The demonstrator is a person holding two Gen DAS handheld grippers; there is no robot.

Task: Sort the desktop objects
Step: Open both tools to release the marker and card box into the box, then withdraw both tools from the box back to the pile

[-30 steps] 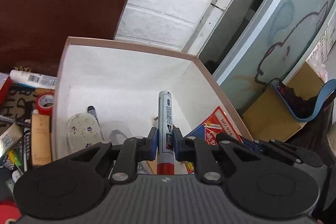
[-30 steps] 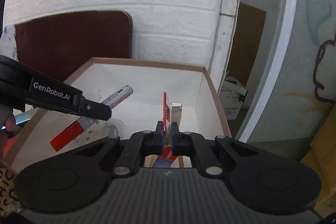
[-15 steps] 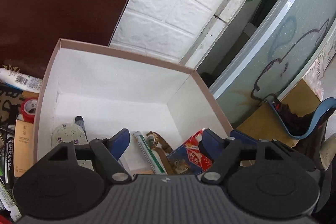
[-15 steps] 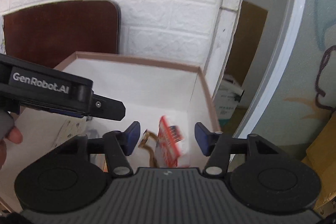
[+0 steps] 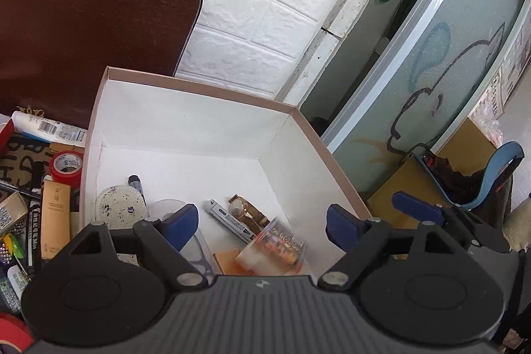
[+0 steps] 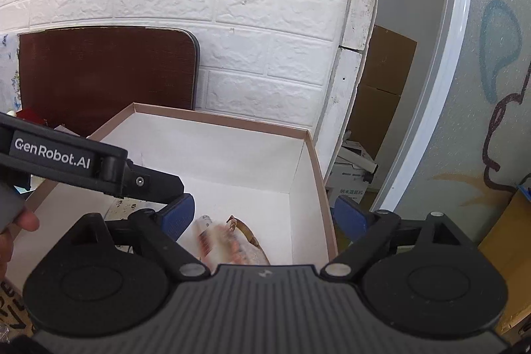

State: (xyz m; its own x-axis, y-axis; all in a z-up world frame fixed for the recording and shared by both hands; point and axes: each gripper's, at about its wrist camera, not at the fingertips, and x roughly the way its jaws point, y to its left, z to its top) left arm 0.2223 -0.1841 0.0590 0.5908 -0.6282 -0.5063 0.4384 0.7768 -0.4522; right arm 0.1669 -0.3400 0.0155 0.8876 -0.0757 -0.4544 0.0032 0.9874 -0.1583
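A white cardboard box (image 5: 199, 135) with a brown rim holds sorted items: a grey marker (image 5: 229, 221), a gold watch (image 5: 244, 209), a speckled round pad (image 5: 119, 208), a dark pen (image 5: 136, 184) and a blurred red-printed packet (image 5: 275, 247). My left gripper (image 5: 262, 226) is open and empty above the box's near part. My right gripper (image 6: 264, 218) is open and empty above the same box (image 6: 215, 148); the blurred packet (image 6: 229, 249) lies below it. The left gripper's arm (image 6: 89, 168) crosses the right wrist view.
Left of the box lie a red tape roll (image 5: 66, 168), a white tube (image 5: 49, 128), a tan box (image 5: 56, 218) and several pens. A brown table top (image 5: 83, 32) leans on the white brick wall. Cardboard boxes (image 5: 408, 184) stand at right.
Both grippers have opened. The left let go of the red-and-grey marker and the right let go of the red packet; both now lie in the box. Both grippers have drawn back slightly.
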